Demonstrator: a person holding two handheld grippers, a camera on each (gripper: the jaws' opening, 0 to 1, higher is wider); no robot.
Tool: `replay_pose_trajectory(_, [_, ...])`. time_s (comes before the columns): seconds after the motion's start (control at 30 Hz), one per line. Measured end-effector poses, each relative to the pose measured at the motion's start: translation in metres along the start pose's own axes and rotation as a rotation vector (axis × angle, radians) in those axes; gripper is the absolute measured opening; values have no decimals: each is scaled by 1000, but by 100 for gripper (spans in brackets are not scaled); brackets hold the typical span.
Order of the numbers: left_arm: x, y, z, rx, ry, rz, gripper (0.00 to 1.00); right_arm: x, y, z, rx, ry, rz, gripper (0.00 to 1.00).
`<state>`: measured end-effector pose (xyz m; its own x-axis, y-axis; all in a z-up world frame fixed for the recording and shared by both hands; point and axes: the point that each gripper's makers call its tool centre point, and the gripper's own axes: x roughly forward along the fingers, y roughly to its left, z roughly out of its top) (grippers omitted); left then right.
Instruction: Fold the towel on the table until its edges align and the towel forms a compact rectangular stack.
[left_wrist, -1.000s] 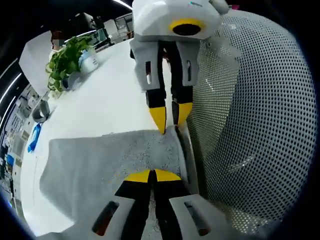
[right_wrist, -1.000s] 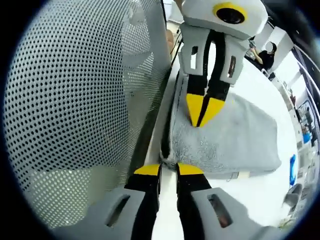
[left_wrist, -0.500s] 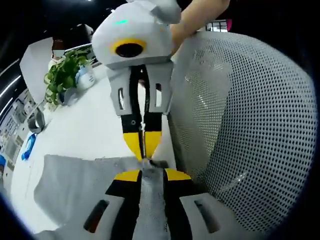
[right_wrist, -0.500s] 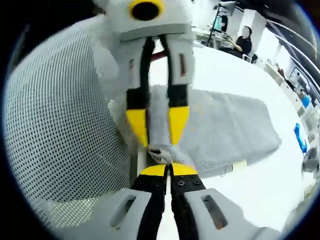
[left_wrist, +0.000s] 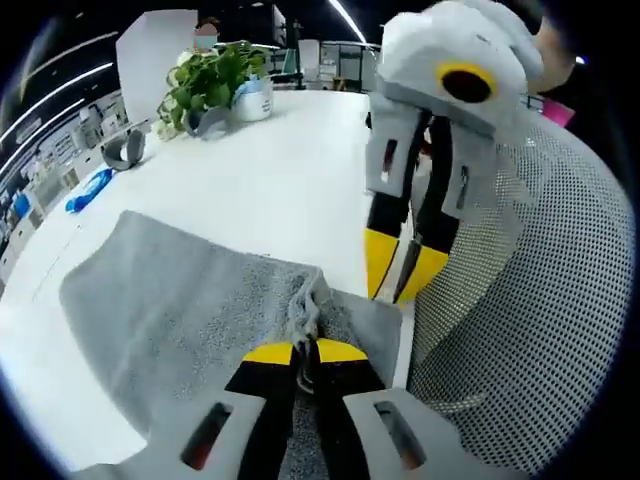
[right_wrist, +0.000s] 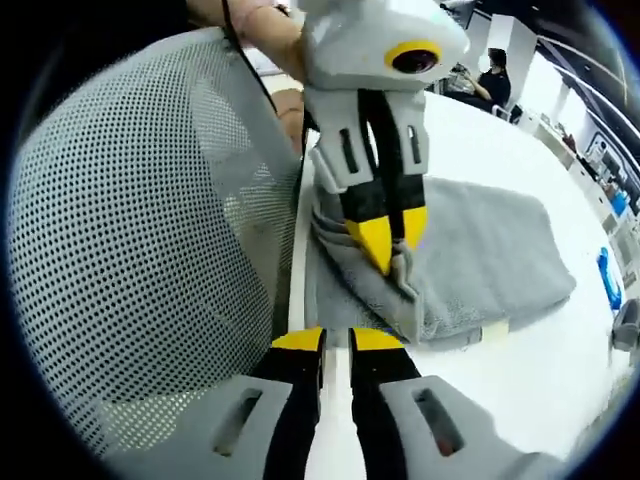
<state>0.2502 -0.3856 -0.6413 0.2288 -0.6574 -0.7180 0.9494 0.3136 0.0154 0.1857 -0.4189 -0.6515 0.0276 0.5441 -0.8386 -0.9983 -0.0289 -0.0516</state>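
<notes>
The grey towel (left_wrist: 170, 290) lies folded on the white table (left_wrist: 270, 180), next to its edge. My left gripper (left_wrist: 305, 352) is shut on a puckered bunch of the towel's top layer near that edge. In the right gripper view the left gripper (right_wrist: 392, 232) comes down from above and pinches the towel (right_wrist: 480, 250) into a ridge. My right gripper (right_wrist: 337, 342) stands open at the table edge, just short of the towel, with nothing between its fingers. In the left gripper view the right gripper (left_wrist: 400, 270) hangs beside the towel's corner.
A mesh chair back (left_wrist: 520, 330) presses close along the table edge (right_wrist: 130, 250). A potted plant (left_wrist: 210, 85), a tape roll (left_wrist: 125, 150) and a blue item (left_wrist: 90, 188) sit at the table's far side. A white tag (right_wrist: 490, 335) sticks out from the towel.
The right gripper's jaws have parted and let go of the towel edge. The left gripper keeps its hold and has drawn the bunched layer inward over the towel.
</notes>
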Motion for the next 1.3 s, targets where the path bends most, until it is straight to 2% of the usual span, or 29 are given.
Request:
replay_pose_trajectory(0.2, [1,-1,0,-20,-9,-2,6,11,9,0,-53,34,19,9])
replay_pose_trajectory(0.27, [1,-1,0,-34,-17,-3,6,12,6,0,-95,36,-3,6])
replay_pose_trajectory(0.3, [0,-1,0,-38,-20,-4,6,10,0,-2,-122,58,-38,4])
replay_pose_trajectory(0.33, [0,-1,0,-41,-22,-3,6,11,3,-2,-113,55,-20,4])
replay_pose_trajectory(0.43, [-1,-2,1,-43,-28,-5,7,9,2,-1,-104,49,-23,3])
replay_pose_trajectory(0.5, [-3,-4,3,-20,-47,-12,12,4,1,1,-104,38,-36,2])
replay_pose_trajectory(0.57, [-7,-7,7,-8,-74,-20,18,-5,-7,10,-81,1,-75,1])
replay_pose_trajectory(0.6, [-10,-12,12,15,-103,-40,19,-11,-15,15,-63,-29,-113,1])
replay_pose_trajectory(0.67, [-14,-20,18,56,-126,-70,19,-19,-24,24,-33,-73,-143,1])
replay_pose_trajectory(0.73, [-15,-24,21,50,-120,-75,22,-23,-30,28,-18,-84,-157,1])
replay_pose_trajectory(0.87, [-13,-43,28,60,-114,-143,36,-24,-36,36,-25,-88,-173,1])
replay_pose_trajectory(0.93, [-7,-39,21,121,-71,-99,38,-24,-37,40,-27,-92,-175,1])
replay_pose_trajectory(1.0, [-1,-32,11,222,-3,-58,33,-24,-40,44,-29,-99,-183,1])
replay_pose_trajectory(1.07, [1,-24,5,275,35,-24,20,-24,-41,46,-21,-110,-190,1])
replay_pose_trajectory(1.23, [-1,-22,14,114,-46,-46,11,-26,-41,45,-25,-126,-199,2])
replay_pose_trajectory(1.3, [-3,-20,14,86,-59,-50,10,-31,-46,45,-49,-137,-246,8])
